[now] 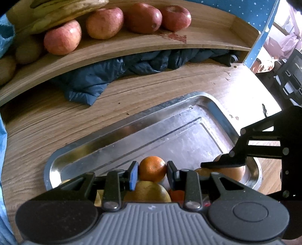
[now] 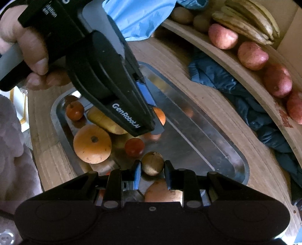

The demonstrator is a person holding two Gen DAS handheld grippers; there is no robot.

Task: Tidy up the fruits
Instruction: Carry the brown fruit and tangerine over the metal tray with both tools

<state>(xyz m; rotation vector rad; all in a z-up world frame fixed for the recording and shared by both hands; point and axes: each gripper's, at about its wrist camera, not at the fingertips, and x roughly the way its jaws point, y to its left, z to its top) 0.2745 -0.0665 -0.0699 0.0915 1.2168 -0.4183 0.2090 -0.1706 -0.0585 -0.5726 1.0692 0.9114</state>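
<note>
In the left wrist view, my left gripper (image 1: 152, 170) is shut on a small orange (image 1: 152, 166) just above the metal tray (image 1: 113, 135). A yellow fruit (image 1: 149, 190) lies beneath it. In the right wrist view, my right gripper (image 2: 152, 174) is shut on a brown kiwi (image 2: 152, 163) low over the tray's (image 2: 243, 164) near end. The left view shows that gripper from the side at the tray's right corner. Both grippers point steeply down.
The tray also holds a large orange fruit (image 2: 92, 144), two small red fruits (image 2: 134, 147), (image 2: 74, 110) and a yellow fruit (image 2: 105, 120). A raised wooden shelf (image 1: 132, 47) carries apples (image 1: 62, 37), bananas (image 1: 62, 13) and brown fruits (image 1: 28, 50). A dark blue cloth (image 1: 113, 71) lies under it.
</note>
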